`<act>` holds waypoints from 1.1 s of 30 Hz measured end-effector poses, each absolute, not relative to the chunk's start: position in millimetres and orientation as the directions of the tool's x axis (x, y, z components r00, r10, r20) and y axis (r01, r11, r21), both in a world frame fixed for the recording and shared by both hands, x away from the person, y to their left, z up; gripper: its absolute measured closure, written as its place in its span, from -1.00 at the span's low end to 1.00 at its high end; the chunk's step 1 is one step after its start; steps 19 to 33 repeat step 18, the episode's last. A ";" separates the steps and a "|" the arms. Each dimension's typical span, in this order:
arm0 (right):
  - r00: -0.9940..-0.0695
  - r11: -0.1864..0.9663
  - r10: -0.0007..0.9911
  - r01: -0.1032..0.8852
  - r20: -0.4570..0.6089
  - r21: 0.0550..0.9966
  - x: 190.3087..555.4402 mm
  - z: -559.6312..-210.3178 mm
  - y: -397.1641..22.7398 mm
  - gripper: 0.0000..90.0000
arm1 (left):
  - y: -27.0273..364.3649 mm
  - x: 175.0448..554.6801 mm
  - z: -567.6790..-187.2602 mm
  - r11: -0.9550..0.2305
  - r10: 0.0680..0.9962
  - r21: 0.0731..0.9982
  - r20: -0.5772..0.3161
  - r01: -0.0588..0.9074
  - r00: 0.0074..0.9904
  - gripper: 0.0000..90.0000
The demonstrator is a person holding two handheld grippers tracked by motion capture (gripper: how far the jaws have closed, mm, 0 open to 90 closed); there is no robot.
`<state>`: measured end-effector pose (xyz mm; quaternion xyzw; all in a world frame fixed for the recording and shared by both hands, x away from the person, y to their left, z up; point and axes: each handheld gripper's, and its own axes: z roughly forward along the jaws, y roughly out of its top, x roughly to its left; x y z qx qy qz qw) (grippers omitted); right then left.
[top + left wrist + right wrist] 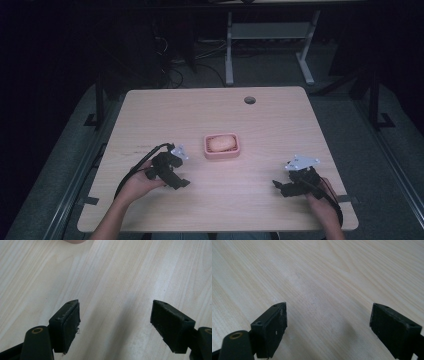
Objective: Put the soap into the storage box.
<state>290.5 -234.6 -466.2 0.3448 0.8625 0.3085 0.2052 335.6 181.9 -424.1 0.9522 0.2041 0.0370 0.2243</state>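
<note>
While both tools rest low on the table (280, 115), the left gripper (176, 180) and right gripper (281, 187) gape wide, holding nothing; the pink tray (222, 154) with its pale lump (222, 144) sits untouched between them, so handling seemingly remains undone.

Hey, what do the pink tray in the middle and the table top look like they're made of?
Pink tray: probably matte plastic or silicone, judging by its even colour, rounded corners and lack of glare; too small to be sure. Table top: pale wood or wood-look laminate, with fine grain lines and a smooth, low-sheen surface.
</note>
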 end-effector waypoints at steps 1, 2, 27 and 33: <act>-0.678 0.572 0.721 0.468 -0.141 0.674 290.5 -466.2 -234.6 -0.69 | 181.9 335.6 -424.1 -0.816 0.405 0.442 -0.021 0.372 0.914 -0.48; -0.678 0.572 0.721 0.468 -0.141 0.674 290.4 -466.3 -234.7 -0.69 | 184.0 334.0 -424.5 -0.816 0.408 0.441 -0.021 0.374 0.913 -0.48; -0.677 0.573 0.723 0.472 -0.142 0.670 290.0 -466.9 -235.4 -0.69 | 203.0 318.1 -434.1 -0.797 0.434 0.460 -0.014 0.391 0.901 -0.48; -0.677 0.573 0.723 0.472 -0.142 0.670 290.0 -466.9 -235.4 -0.69 | 203.0 318.1 -434.1 -0.797 0.434 0.460 -0.014 0.391 0.901 -0.48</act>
